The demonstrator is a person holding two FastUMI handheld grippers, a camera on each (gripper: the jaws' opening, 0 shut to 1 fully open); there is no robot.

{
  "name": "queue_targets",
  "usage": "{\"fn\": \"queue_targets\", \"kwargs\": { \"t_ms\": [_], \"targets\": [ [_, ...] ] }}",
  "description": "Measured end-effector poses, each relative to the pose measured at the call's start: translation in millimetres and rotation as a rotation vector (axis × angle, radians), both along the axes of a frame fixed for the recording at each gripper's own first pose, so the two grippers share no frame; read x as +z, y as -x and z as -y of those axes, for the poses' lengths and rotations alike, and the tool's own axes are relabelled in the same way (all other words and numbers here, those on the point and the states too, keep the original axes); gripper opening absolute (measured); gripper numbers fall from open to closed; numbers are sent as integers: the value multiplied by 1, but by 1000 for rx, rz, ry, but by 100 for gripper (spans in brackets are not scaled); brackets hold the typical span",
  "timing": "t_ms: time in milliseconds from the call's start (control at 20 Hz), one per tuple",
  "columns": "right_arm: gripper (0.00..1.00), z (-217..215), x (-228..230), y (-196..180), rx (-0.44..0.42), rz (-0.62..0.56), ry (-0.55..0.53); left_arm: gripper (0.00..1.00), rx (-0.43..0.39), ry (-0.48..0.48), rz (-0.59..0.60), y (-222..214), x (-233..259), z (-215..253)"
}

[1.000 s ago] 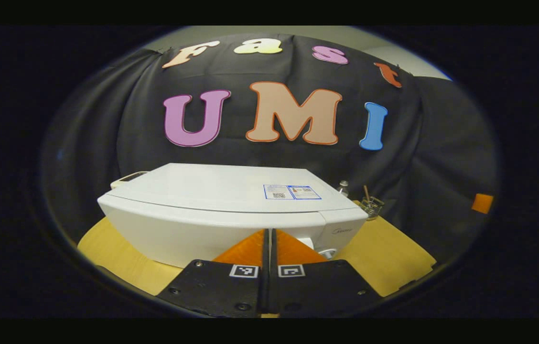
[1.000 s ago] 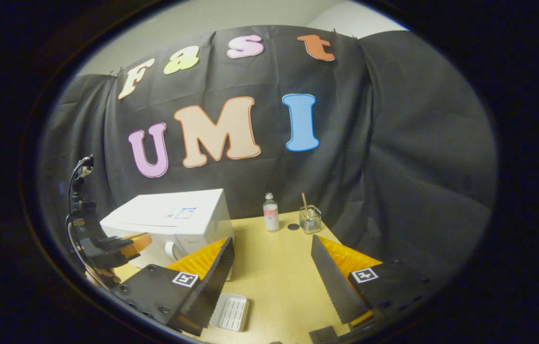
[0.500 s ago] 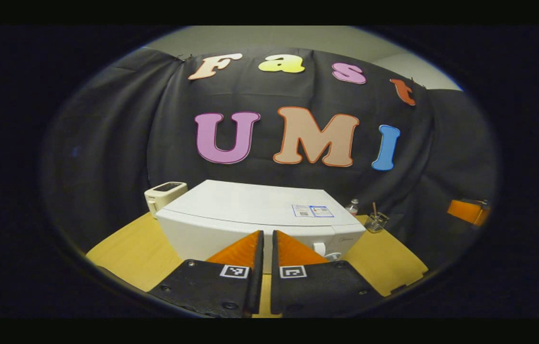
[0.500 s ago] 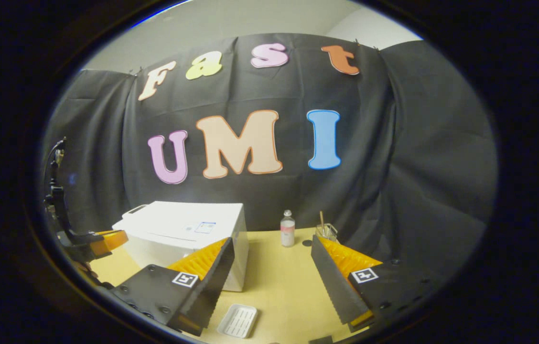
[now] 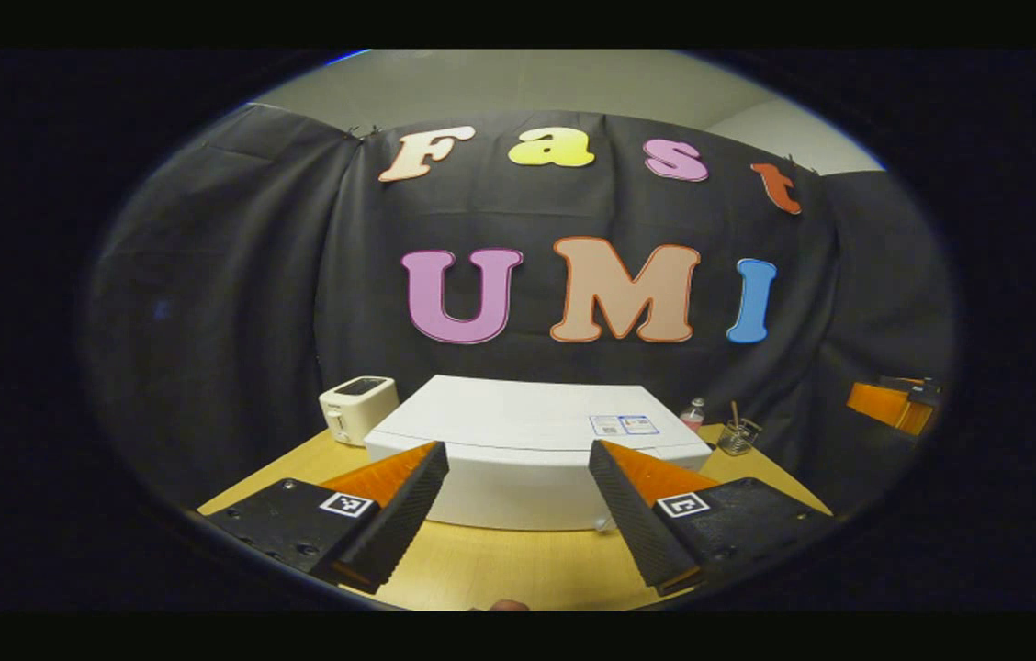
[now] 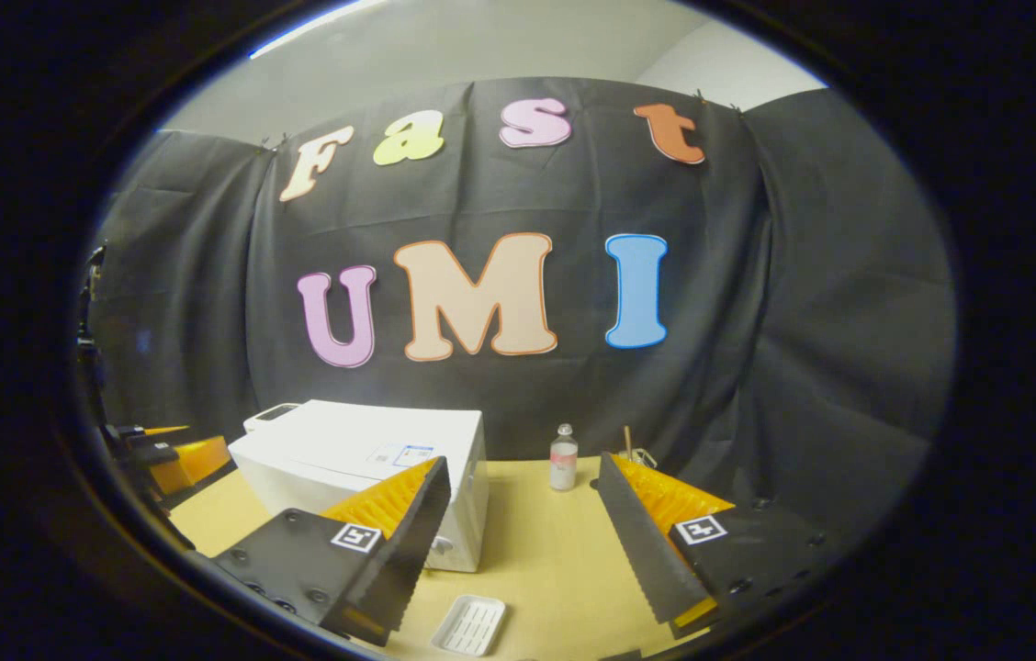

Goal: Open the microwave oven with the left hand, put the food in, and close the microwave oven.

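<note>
Boxy white rigid microwave oven (image 5: 518, 459): heavy, door shut; handle probably at front right edge. Left gripper (image 5: 518, 514) spread, empty; right gripper (image 6: 523, 528) spread, empty.

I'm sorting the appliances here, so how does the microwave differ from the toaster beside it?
The microwave is a wide, low white box; the toaster is a much smaller cream one with rounded corners. The microwave's top is flat and bears a sticker; the toaster's top has a dark slot. The microwave stands nearer, the toaster back by the cloth. Both sit upright on the table.
</note>
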State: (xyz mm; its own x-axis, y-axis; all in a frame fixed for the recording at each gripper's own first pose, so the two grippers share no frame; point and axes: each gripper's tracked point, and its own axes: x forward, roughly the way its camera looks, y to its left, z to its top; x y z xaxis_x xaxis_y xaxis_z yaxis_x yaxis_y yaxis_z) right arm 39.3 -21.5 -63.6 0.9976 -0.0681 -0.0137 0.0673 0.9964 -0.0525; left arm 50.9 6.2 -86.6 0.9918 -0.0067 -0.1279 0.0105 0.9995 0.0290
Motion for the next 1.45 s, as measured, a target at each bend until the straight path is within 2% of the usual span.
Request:
{"fn": "queue_targets", "kwargs": {
  "t_ms": [50, 200, 300, 450, 1100, 1150, 1450],
  "targets": [
    [92, -2, 3, 3, 0, 4, -3, 96, -5, -3, 4, -1, 3, -1],
    [92, -8, 11, 9, 19, 12, -27, 96, -24, 6, 0, -1, 4, 3],
    [92, -7, 15, 12, 18, 14, -15, 99, -37, 4, -7, -2, 4, 7],
    [91, -5, 15, 15, 8, 10, 6, 96, -61, -5, -12, -4, 2, 13],
    [92, -2, 3, 17, 20, -18, 36, 96, -126, 5, -64, -6, -14, 41],
    [92, 0, 2, 18, 17, -20, 38, 94, -132, 2, -67, -7, -15, 44],
    [92, 10, 1, 19, 1, -20, 34, 96, -173, -15, -60, -11, -13, 63]
  ]
}}
